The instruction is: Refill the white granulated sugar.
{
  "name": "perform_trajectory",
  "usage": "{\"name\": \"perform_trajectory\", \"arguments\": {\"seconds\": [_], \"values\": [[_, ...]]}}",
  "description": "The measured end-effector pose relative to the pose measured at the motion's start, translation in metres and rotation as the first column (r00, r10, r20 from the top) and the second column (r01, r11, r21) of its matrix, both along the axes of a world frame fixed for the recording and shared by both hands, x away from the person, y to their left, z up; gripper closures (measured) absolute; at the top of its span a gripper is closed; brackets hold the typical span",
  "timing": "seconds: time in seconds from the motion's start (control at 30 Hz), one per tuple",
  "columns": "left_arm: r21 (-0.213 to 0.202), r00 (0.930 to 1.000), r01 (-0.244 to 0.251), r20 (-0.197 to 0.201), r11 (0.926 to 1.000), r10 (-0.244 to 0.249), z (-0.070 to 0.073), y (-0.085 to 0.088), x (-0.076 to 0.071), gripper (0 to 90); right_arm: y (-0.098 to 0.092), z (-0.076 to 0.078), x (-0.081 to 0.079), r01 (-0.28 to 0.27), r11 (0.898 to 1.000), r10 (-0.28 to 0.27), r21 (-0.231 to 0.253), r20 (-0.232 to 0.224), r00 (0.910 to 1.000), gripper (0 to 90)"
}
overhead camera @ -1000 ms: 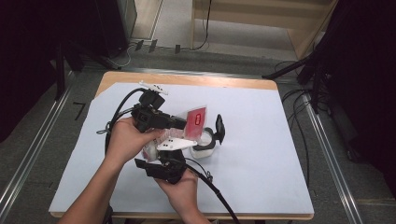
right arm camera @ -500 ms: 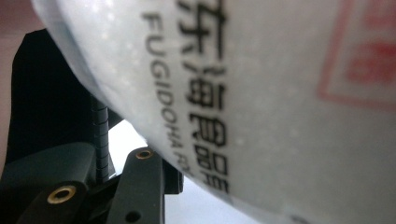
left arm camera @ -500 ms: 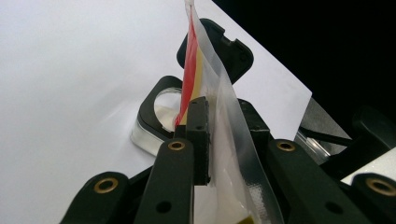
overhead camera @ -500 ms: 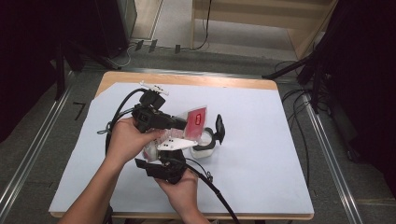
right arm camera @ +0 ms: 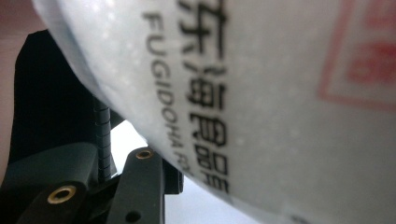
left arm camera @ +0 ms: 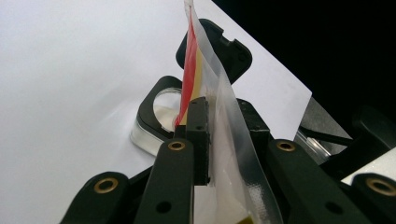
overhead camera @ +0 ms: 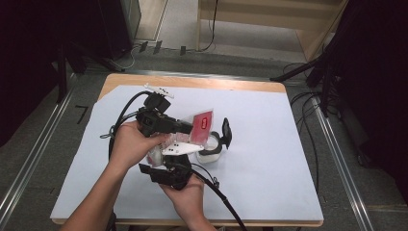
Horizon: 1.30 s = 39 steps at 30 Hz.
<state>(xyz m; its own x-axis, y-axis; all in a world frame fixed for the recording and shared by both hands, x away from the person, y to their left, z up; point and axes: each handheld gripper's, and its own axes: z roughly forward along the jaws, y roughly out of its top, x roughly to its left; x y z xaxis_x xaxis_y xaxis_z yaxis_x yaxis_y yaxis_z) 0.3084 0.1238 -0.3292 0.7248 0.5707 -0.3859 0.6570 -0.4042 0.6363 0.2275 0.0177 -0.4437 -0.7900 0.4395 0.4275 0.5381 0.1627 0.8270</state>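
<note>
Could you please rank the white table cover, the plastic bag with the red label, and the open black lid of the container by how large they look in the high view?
1. white table cover, by far the largest.
2. plastic bag, partly hidden by the grippers.
3. black lid, smallest, standing edge-on.

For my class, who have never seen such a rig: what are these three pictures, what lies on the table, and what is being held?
A person holds a hand-operated gripper in each hand. The high view looks down on the table; the other two pictures come from cameras riding on the grippers. The left gripper pinches a clear packet with red print above an open container with a black flip lid. In the right gripper view, a white packet with printed lettering lies close to the lens; whether that gripper grips it is unclear.
</note>
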Motion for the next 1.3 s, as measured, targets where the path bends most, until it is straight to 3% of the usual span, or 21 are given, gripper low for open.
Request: {"name": "perform_trajectory", "arguments": {"seconds": [1.3], "values": [[0.004, 0.9999, -0.005, 0.013, 1.0, 0.005, 0.0011, -0.0004, -0.0007, 78.6, -0.0005, 0.0034, -0.0011, -0.005, 1.0, 0.005, -0.01, 0.006, 1.0, 62.0]]}}
